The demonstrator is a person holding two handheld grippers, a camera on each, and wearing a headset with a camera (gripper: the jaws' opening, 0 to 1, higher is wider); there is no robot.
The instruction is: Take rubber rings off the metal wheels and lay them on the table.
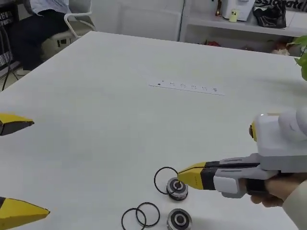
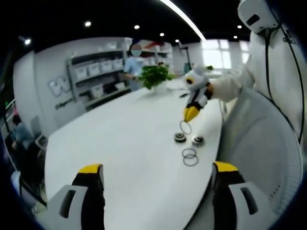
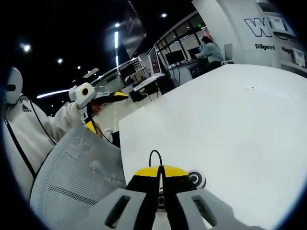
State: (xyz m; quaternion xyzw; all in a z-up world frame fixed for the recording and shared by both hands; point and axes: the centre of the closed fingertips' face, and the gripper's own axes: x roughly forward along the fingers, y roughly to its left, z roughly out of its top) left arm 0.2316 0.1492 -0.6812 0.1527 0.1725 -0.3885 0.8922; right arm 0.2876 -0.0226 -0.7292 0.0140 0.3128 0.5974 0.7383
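My right gripper (image 1: 179,176) comes in from the right, shut on a black rubber ring (image 1: 164,179) that loops out to the left of its yellow tips. The ring stands partly against a metal wheel (image 1: 177,189) just below the tips. A second wheel (image 1: 179,220) lies nearer the front edge. Two loose rings (image 1: 147,214) overlap flat on the table to its left. In the right gripper view the ring (image 3: 154,158) rises from the shut jaws, with a wheel (image 3: 196,178) beside them. My left gripper (image 1: 41,166) stands open at the far left, away from the parts (image 2: 180,137).
The white table (image 1: 120,110) stretches wide toward the back, with a flush row of sockets (image 1: 187,87) in it. A plant (image 1: 302,52) hangs over the right edge. A chair (image 1: 72,24) and a seated person are at the back left corner.
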